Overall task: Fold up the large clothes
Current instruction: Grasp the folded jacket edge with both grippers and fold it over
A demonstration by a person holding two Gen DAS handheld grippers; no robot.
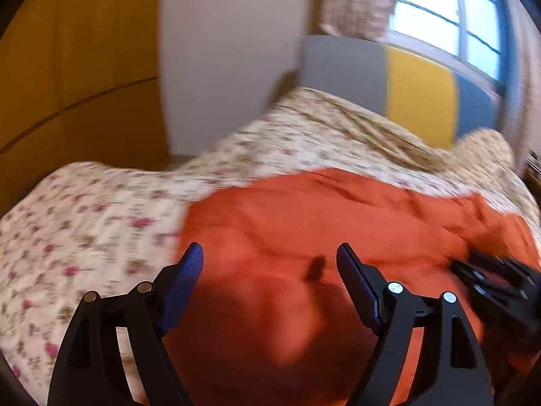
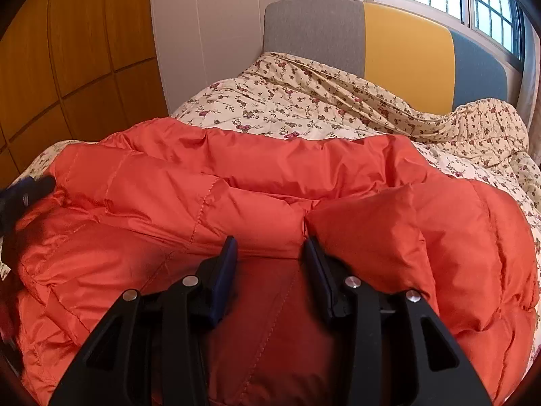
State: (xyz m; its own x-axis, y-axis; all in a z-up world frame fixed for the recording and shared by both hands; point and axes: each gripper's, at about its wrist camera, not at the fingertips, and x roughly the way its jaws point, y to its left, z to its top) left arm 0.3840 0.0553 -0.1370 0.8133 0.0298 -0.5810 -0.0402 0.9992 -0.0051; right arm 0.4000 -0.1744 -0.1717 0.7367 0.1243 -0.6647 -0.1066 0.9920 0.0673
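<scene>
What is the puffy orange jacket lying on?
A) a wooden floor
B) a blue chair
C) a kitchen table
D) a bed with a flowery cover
D: the orange jacket is spread across a flowery bed cover that runs up to the padded headboard.

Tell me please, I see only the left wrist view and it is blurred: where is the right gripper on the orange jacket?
Observer: The right gripper sits low on the near part of the orange jacket, against a puffy fold.
Operator: Does it hold the fabric?
Observer: Its jaws stand partly closed with fabric between them. I cannot tell whether the pads pinch it.
Operator: Does the jacket lie flat?
Observer: No, it lies bunched in thick quilted folds on the floral bedspread.
</scene>
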